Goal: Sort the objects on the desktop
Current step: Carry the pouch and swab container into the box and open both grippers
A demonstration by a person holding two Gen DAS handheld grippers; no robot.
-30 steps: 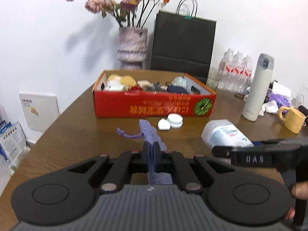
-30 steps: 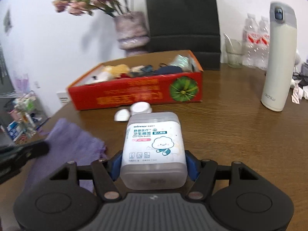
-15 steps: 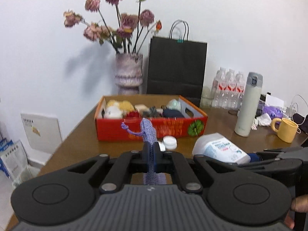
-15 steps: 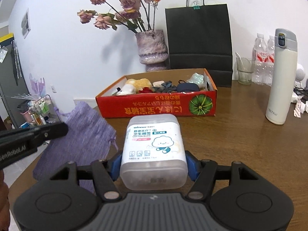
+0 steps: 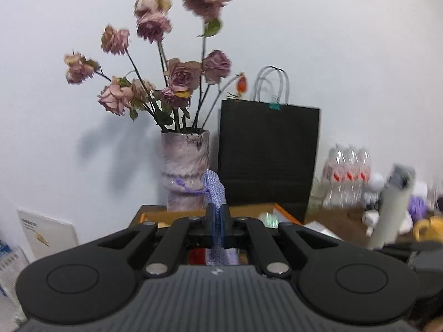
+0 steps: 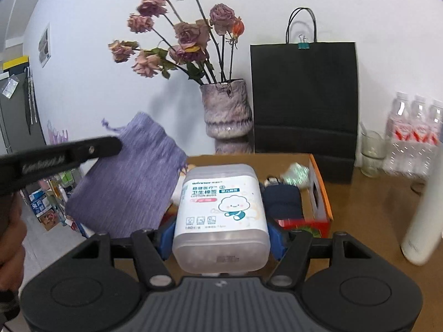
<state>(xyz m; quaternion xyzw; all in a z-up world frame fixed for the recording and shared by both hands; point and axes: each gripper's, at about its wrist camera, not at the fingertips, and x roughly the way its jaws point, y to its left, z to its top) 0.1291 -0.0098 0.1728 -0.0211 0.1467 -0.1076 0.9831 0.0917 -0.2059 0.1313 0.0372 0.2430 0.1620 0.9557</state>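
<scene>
Gripping "winner" COTTON BUDS box (image 6: 221,215), right gripper (image 6: 221,238) jaws; left gripper (image 5: 218,228) jaws pinching purple pouch (image 5: 214,191).

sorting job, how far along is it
Done: the red box already holds several small items. In hand: the left gripper pinches the purple pouch; the right gripper clamps the cotton bud box, both raised near the box. Left: neither is dropped in yet.
</scene>
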